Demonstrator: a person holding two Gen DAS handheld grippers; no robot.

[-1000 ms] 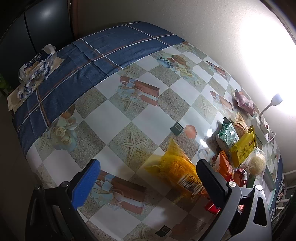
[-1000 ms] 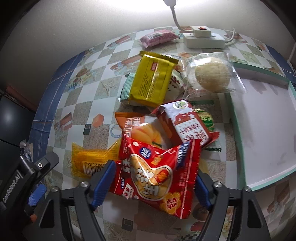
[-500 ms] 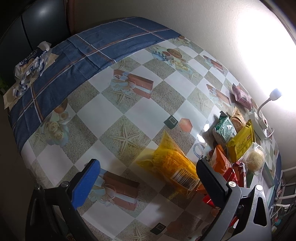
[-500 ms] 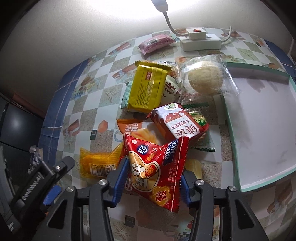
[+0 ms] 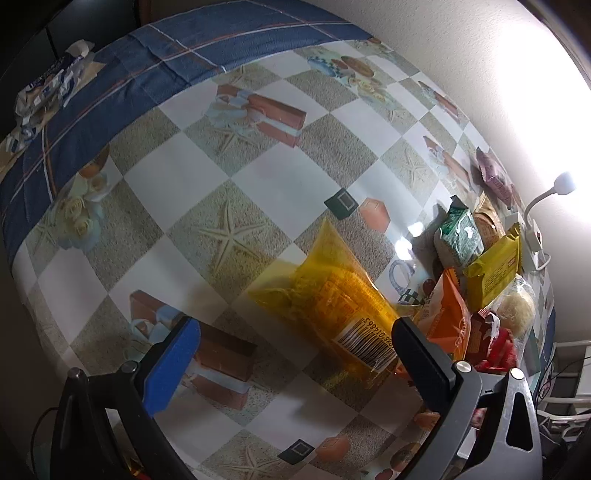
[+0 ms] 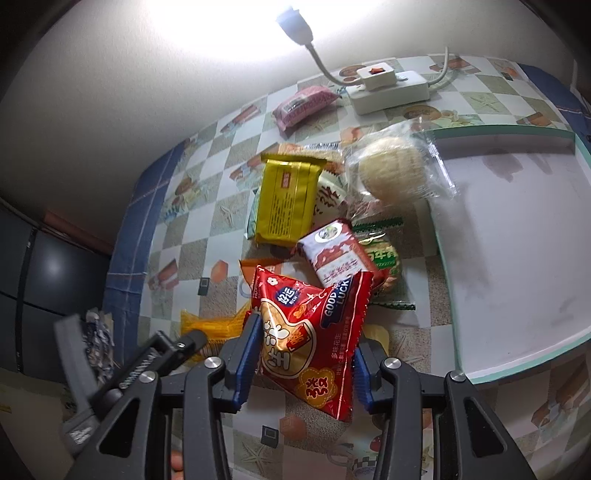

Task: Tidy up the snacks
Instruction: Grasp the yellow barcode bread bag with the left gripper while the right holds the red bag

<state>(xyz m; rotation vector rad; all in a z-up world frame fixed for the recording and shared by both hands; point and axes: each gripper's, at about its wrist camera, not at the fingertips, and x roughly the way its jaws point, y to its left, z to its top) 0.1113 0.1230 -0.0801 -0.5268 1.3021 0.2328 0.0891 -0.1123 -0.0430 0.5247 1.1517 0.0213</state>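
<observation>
My right gripper is shut on a red peanut bag and holds it above the snack pile. Beneath lie a yellow pack, a red-and-white pack, a wrapped round bun, a green pack and a pink pack. My left gripper is open and empty, just short of a clear orange-yellow bag on the table. That bag also shows in the right wrist view. The left gripper appears at the lower left of that view.
A white tray with a green rim lies to the right of the pile. A white power strip with a lit gooseneck lamp stands by the wall. A crumpled wrapper lies at the table's far left corner.
My right gripper closed on the red peanut bag and lifted it off the pile. My left gripper moved in closer to the orange-yellow bag, still open.
</observation>
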